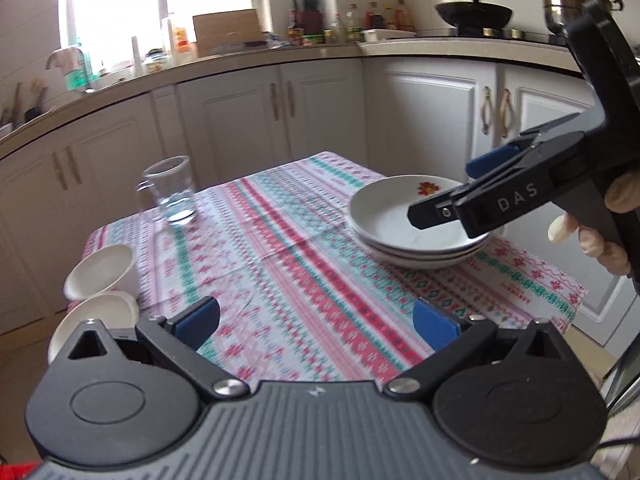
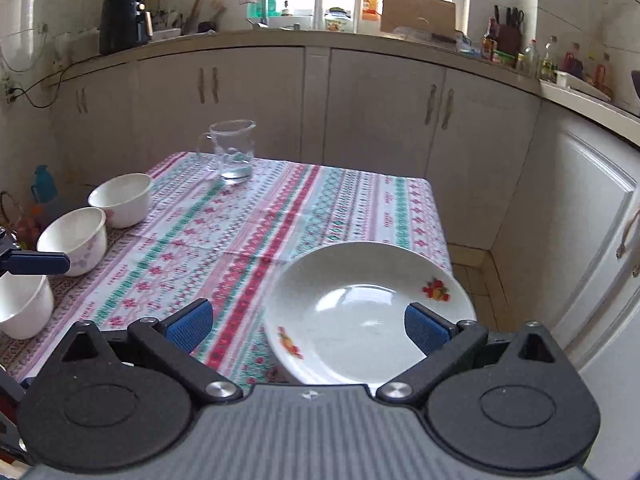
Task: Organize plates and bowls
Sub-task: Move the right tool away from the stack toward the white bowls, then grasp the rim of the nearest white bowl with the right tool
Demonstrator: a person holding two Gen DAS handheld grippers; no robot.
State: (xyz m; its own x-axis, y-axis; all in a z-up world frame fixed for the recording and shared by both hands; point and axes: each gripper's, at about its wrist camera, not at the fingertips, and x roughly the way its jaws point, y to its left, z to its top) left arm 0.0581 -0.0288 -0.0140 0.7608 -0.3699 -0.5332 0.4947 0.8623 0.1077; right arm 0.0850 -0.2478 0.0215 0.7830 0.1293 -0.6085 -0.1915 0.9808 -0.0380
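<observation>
A stack of white plates (image 1: 404,224) with a fruit print sits on the patterned tablecloth (image 1: 288,264) at the table's right side; the top plate (image 2: 360,312) fills the lower right of the right wrist view. My right gripper (image 2: 308,328) is open and empty, hovering just above the stack's near rim; it shows from the side in the left wrist view (image 1: 444,196). My left gripper (image 1: 316,320) is open and empty over the table's near edge. Three white bowls stand at the left edge: far (image 2: 122,198), middle (image 2: 74,238), near (image 2: 22,308). Two of them (image 1: 100,270) show in the left wrist view.
A glass pitcher (image 2: 232,150) with a little water stands at the table's far side. White kitchen cabinets (image 2: 360,112) and a cluttered counter (image 1: 280,40) lie beyond the table. A floor gap runs to the right of the table.
</observation>
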